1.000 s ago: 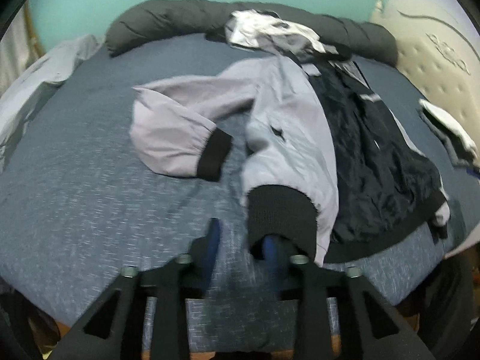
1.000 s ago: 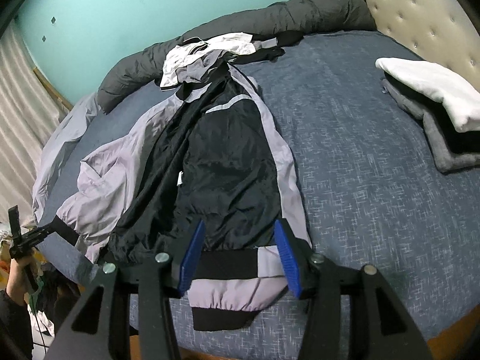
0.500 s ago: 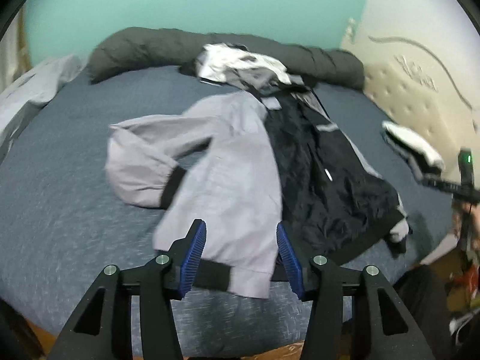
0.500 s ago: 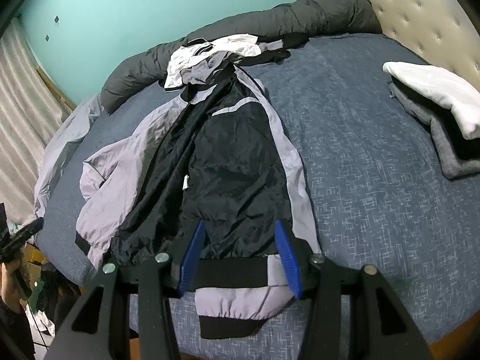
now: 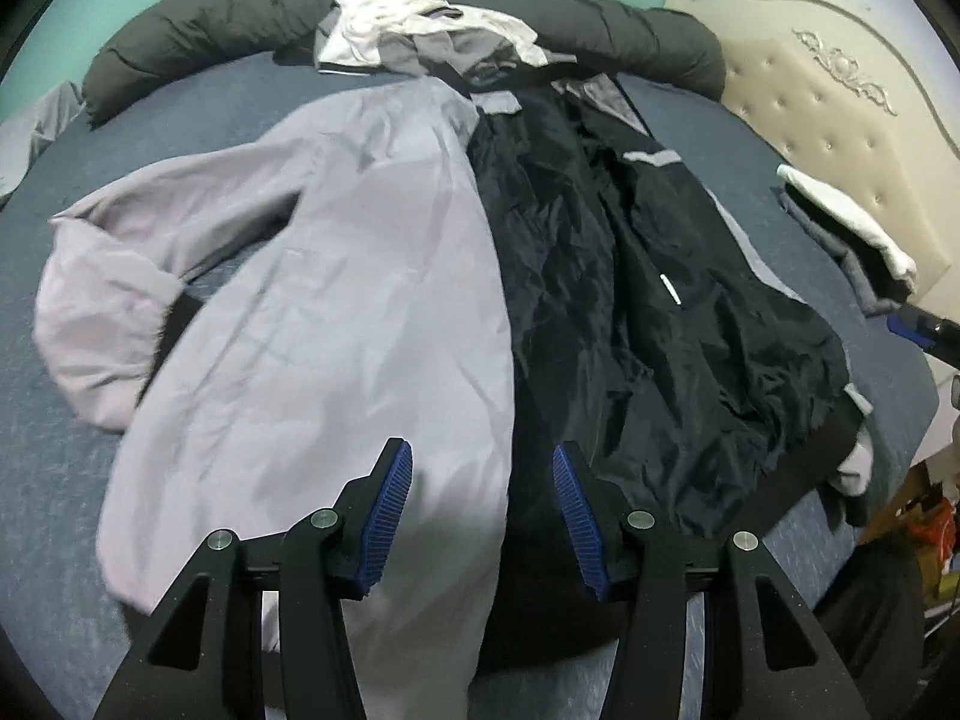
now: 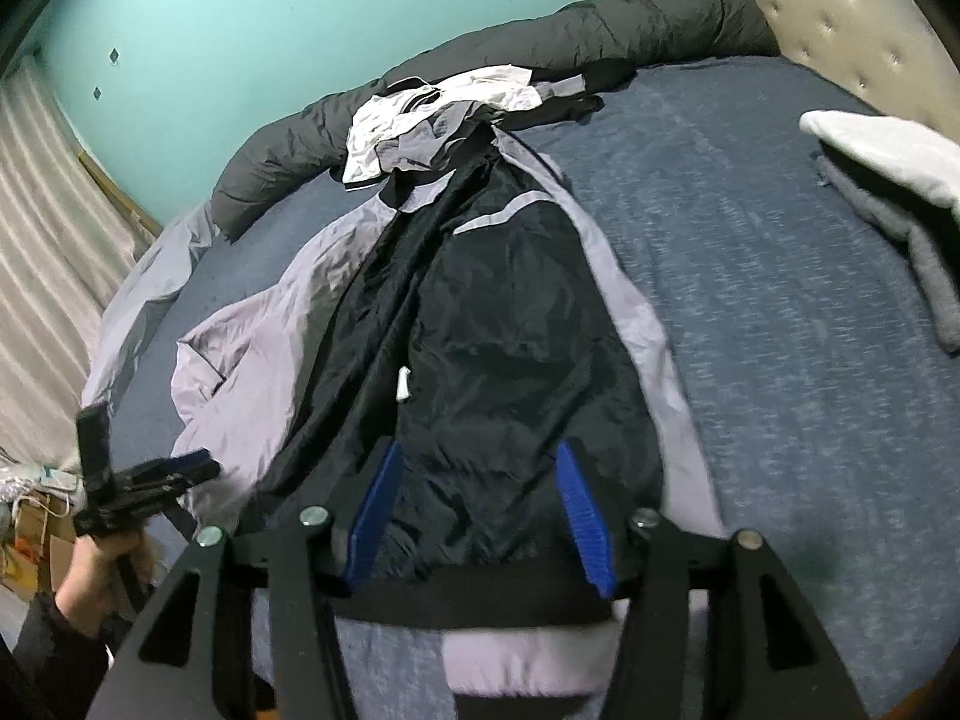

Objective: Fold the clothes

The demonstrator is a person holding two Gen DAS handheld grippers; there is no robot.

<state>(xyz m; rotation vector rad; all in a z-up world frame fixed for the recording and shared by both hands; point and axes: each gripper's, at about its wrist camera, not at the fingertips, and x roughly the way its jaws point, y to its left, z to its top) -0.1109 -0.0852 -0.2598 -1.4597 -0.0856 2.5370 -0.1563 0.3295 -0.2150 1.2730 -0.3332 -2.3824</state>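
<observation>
A grey-lilac jacket [image 5: 336,324] with black lining [image 5: 660,312] lies lengthwise on the blue bed [image 5: 36,468]. Its grey front panel is folded over the left half, and one sleeve [image 5: 90,312] curls out to the left. My left gripper [image 5: 480,447] hovers open over the panel's edge near the hem, with nothing pinched. In the right wrist view, my right gripper [image 6: 478,444] hangs over the black lining [image 6: 510,312] just above the black hem band [image 6: 480,600]. Its jaws are opening and only the cloth below shows between them. A hand [image 6: 90,570] holds the left gripper [image 6: 150,480] at the bed's left edge.
A rolled dark grey duvet [image 5: 210,18] lines the far side, with a white and grey garment [image 5: 384,24] by the jacket's collar. A folded stack of clothes [image 6: 888,156] sits at the right near the cream headboard [image 5: 840,102]. Clutter stands beyond the bed's near corners.
My left gripper let go of the jacket's black hem band, opened, and swung right and lower over the flattened grey panel. My right gripper edged forward over the hem and its jaws widened.
</observation>
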